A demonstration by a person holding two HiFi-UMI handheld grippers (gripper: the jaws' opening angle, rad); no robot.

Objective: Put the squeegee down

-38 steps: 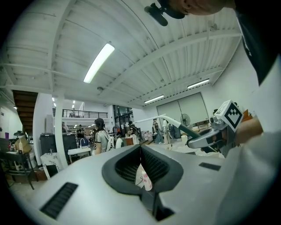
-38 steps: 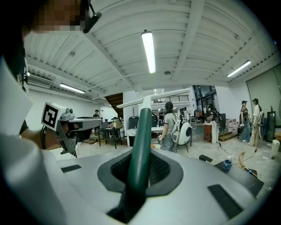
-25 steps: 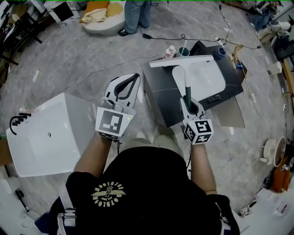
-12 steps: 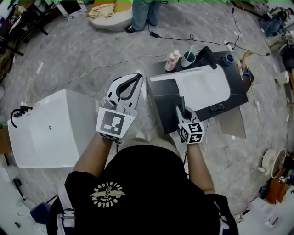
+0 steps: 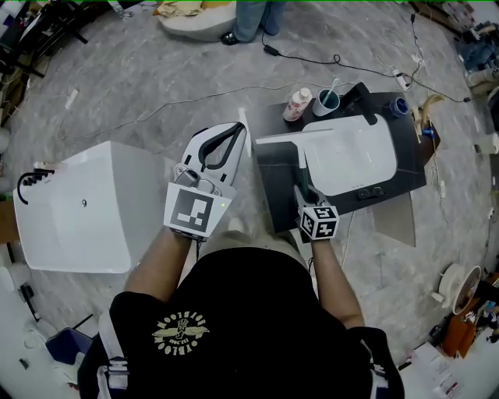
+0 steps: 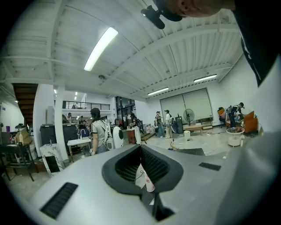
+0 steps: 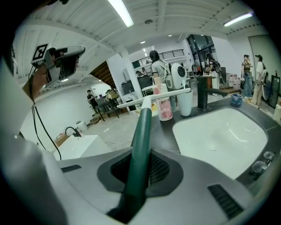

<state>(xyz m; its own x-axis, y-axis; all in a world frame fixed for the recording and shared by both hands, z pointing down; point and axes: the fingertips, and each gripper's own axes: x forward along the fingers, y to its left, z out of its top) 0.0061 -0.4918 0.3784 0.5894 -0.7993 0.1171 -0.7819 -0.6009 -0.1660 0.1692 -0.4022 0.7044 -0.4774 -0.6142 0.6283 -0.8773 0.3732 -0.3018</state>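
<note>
Workshop hall with a mottled grey floor [image 5: 148,74], cables trailing across it, and at centre a dark counter [image 5: 274,199] carrying a white sink basin [image 5: 351,160]. Along the counter's far edge, a pink bottle [image 5: 296,103], a cup [image 5: 326,101] with a toothbrush, and a black faucet [image 5: 363,97]. Left of the counter, a white cabinet [image 5: 78,210]; beyond the counter's far side, a standing person's legs [image 5: 253,17].

At the counter's near edge, the right gripper [image 5: 304,188], angled downward, jaws clamped tight on the green handle of the squeegee [image 5: 301,167]. Handle running away from the gripper along the basin's left side; white blade crosswise over the counter's left part, just short of the bottle. Contact between blade and counter top not discernible. In the right gripper view, handle [image 7: 140,140] filling the gap between the pads of the right gripper [image 7: 141,154], with basin [image 7: 219,136], bottle [image 7: 164,107], cup [image 7: 185,103] and faucet [image 7: 203,94] beyond.

Left of the counter, the left gripper [image 5: 236,129], held near level above the floor, jaw tips pressed together, nothing in its grasp; the same closed tips in the left gripper view [image 6: 141,149].

Bare dark top at the counter's near-left corner, beside the handle. A strip of floor between counter and cabinet. A grey panel [image 5: 394,220] against the counter's near-right side.
</note>
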